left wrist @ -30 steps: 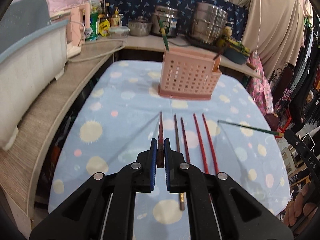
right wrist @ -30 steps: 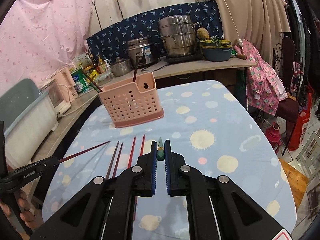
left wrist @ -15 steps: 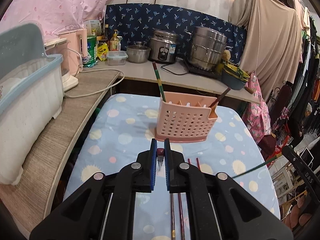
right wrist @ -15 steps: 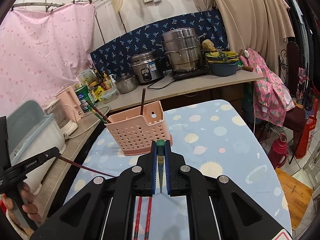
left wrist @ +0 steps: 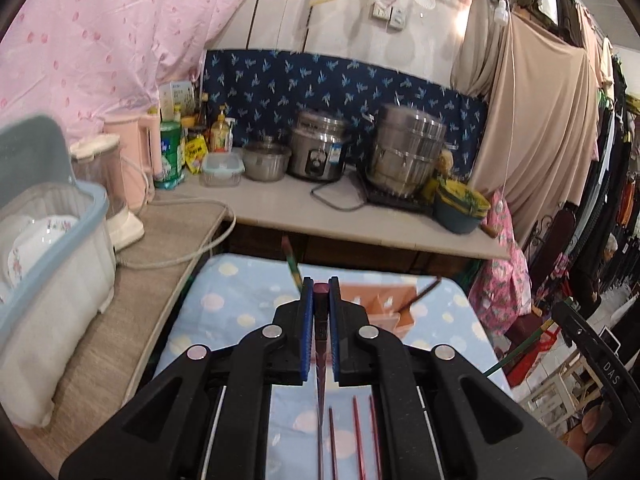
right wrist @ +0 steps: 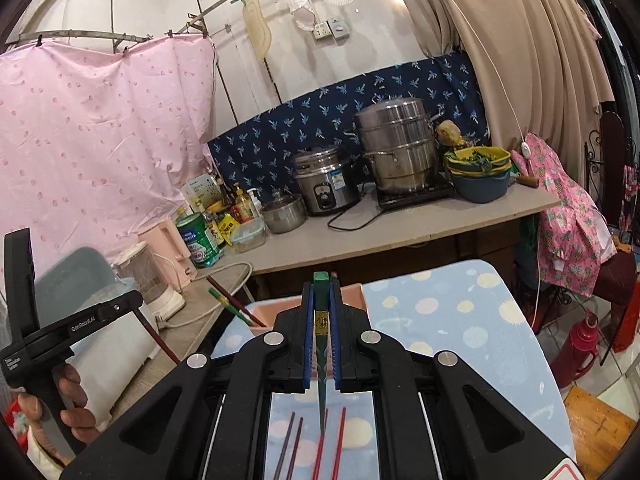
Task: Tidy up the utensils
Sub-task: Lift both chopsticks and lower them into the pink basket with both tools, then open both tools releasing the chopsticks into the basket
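Note:
My left gripper (left wrist: pixel 321 292) is shut on a dark red chopstick (left wrist: pixel 320 344) and holds it up over the table, tip hanging down. My right gripper (right wrist: pixel 321 292) is shut on a green chopstick (right wrist: pixel 321 344), also raised, tip pointing down. The pink perforated utensil basket (left wrist: pixel 384 304) stands on the table just beyond both grippers, with chopsticks leaning in it (left wrist: pixel 292 268); it also shows in the right wrist view (right wrist: pixel 276 312). Several red and dark chopsticks (left wrist: pixel 358 436) lie on the blue spotted tablecloth (left wrist: pixel 224 312) under the grippers, and also show in the right wrist view (right wrist: pixel 340 436).
A counter (left wrist: pixel 304 208) behind the table holds a rice cooker (left wrist: pixel 318 156), steel steamer pot (left wrist: pixel 408 152), bowls and bottles. A white bin with plates (left wrist: pixel 44 264) stands on the left shelf. Clothes hang at the right. The left gripper's body (right wrist: pixel 60 332) is at the right view's left edge.
Both grippers have lifted their chopsticks off the table and tilted up, tips now hanging down. Both have moved closer to the pink basket.

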A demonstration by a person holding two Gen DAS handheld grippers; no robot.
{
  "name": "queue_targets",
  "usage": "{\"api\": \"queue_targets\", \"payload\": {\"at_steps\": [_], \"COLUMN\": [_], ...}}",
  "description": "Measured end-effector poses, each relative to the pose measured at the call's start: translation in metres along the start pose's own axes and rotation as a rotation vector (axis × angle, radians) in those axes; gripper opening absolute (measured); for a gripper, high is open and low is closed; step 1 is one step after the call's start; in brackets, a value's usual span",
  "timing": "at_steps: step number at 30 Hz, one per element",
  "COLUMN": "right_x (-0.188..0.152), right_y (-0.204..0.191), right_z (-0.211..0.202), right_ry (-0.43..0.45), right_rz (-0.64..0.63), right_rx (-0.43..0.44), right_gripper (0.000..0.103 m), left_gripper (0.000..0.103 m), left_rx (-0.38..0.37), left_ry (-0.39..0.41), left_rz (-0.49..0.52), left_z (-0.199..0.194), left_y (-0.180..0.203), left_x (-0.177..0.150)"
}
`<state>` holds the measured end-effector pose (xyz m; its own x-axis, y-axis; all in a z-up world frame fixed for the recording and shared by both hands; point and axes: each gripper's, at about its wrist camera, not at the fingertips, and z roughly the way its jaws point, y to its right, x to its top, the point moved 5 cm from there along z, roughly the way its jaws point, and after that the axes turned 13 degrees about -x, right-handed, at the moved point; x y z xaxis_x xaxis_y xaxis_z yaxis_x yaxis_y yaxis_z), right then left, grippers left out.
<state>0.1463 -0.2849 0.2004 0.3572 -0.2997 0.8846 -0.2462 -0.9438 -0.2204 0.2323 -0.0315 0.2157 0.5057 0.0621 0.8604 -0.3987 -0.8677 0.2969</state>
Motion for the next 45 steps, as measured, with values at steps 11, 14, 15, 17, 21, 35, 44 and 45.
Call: {"api": "queue_targets", "payload": {"at_steps": [11, 14, 15, 17, 21, 35, 44, 45], "right_x": [0.086, 0.088, 0.087, 0.084, 0.071, 0.031, 0.029, 0.028], "right_y": [-0.036, -0.043, -0.044, -0.046, -0.043, -0.042, -0.043, -0.042], "right_z": [0.046, 0.068, 0.075, 0.089, 0.115, 0.159, 0.142, 0.139], "right_ry": [0.105, 0.095, 0.088, 0.074, 0.035, -0.063, -0.050, -0.049], "right_rz": [0.044, 0.030, 0.028, 0.021, 0.015, -0.027, -0.035, -0.036], "right_rx": [0.057, 0.050, 0.049, 0.042, 0.026, -0.012, -0.001, 0.000], "right_gripper": [0.007, 0.007, 0.007, 0.007, 0.007, 0.010, 0.013, 0.013], "left_gripper": [0.007, 0.007, 0.007, 0.007, 0.007, 0.009, 0.025, 0.025], "left_rx": [0.016, 0.029, 0.032, 0.039, 0.039, 0.040, 0.047, 0.050], "left_ry": [0.172, 0.181, 0.178, 0.162, 0.116, 0.032, 0.022, 0.019], "left_rz": [0.006, 0.008, 0.010, 0.011, -0.002, -0.035, -0.037, -0.035], "left_z": [0.018, 0.034, 0.040, 0.054, 0.079, 0.113, 0.101, 0.099], "left_y": [0.001, 0.000, 0.000, -0.003, -0.013, -0.034, -0.037, -0.037], "left_x": [0.091, 0.101, 0.101, 0.099, 0.084, 0.047, 0.036, 0.035]}}
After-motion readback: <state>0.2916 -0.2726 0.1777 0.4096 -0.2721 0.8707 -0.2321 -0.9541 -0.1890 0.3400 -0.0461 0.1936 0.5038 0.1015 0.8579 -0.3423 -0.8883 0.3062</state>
